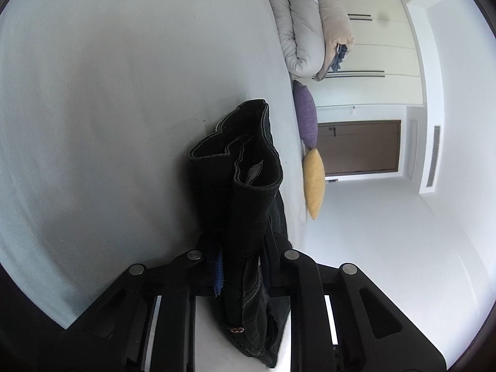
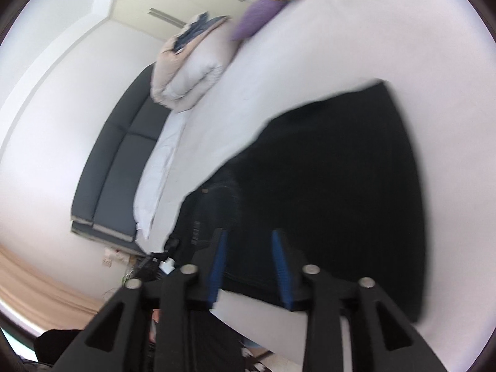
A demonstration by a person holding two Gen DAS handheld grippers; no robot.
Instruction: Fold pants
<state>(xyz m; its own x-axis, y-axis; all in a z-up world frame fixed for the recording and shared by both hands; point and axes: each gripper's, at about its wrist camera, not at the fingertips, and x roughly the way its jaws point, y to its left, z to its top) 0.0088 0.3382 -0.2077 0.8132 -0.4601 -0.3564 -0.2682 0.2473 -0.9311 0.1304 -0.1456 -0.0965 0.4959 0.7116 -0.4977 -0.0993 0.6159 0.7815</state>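
Nearest us, the left tongs (image 1: 240, 266) are clamped tight on a bunched end of the black pants (image 1: 245, 186), whose thick layers stand up between the fingers, while the right tongs (image 2: 249, 260) gape wide with nothing held, their blue pads (image 2: 218, 266) straddling the edge of the pants lying dark on the pale bed (image 2: 341, 46). We judge the main risk is the heavy bundle slipping from the single grip, or the loose layers splaying and spoiling the fold. Farther off, the rolled duvet (image 1: 305, 28) and the purple (image 1: 305, 117) and yellow (image 1: 313, 183) cushions lie well apart.
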